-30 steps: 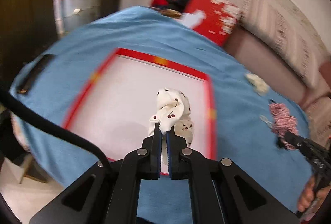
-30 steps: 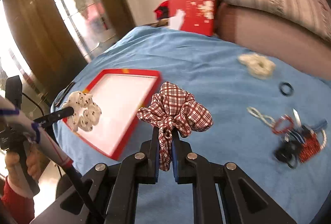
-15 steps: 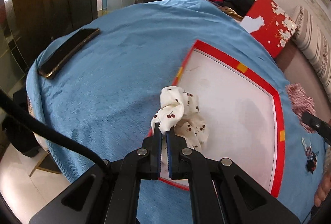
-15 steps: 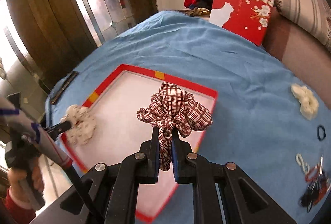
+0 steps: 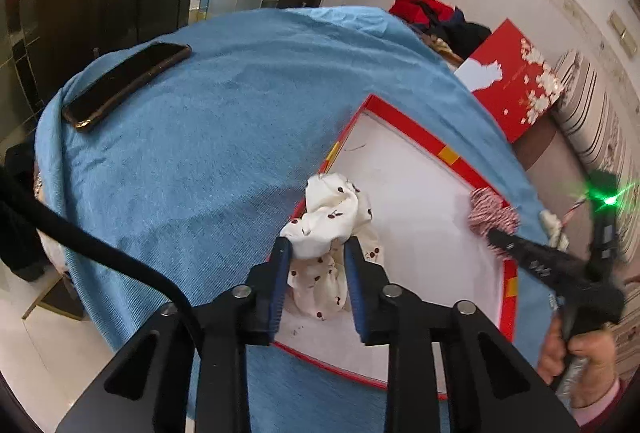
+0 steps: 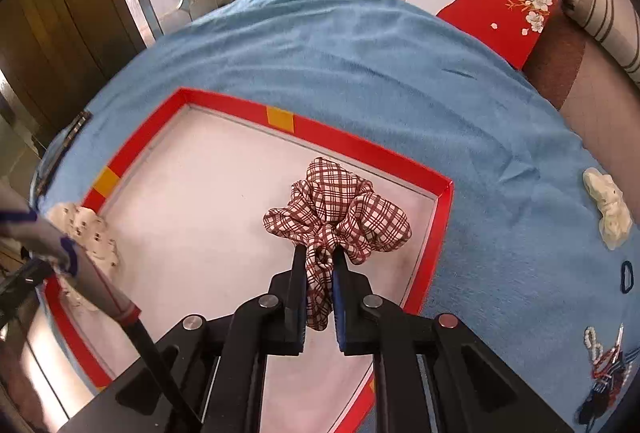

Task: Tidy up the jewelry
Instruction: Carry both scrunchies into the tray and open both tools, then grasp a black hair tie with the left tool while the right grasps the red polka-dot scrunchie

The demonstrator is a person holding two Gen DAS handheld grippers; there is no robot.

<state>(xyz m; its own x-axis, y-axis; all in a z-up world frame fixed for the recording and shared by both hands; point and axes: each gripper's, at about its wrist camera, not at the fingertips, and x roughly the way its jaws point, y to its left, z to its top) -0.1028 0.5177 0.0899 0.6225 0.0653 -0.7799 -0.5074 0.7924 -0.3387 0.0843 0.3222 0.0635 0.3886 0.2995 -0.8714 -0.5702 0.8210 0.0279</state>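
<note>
Since half a second ago the left hand-held gripper [image 5: 317, 253] has spread its jaws, releasing the white cherry-print fabric scrunchie [image 5: 328, 233] at the 7 o'clock corner of the red-rimmed white tray [image 5: 404, 121]. Right hand-held gripper [image 6: 319, 265] stays clenched on the red plaid fabric scrunchie [image 6: 340, 213] over the tray's 3 o'clock side. Best lower it onto bare tray floor before letting go, apart from the white one.
</note>
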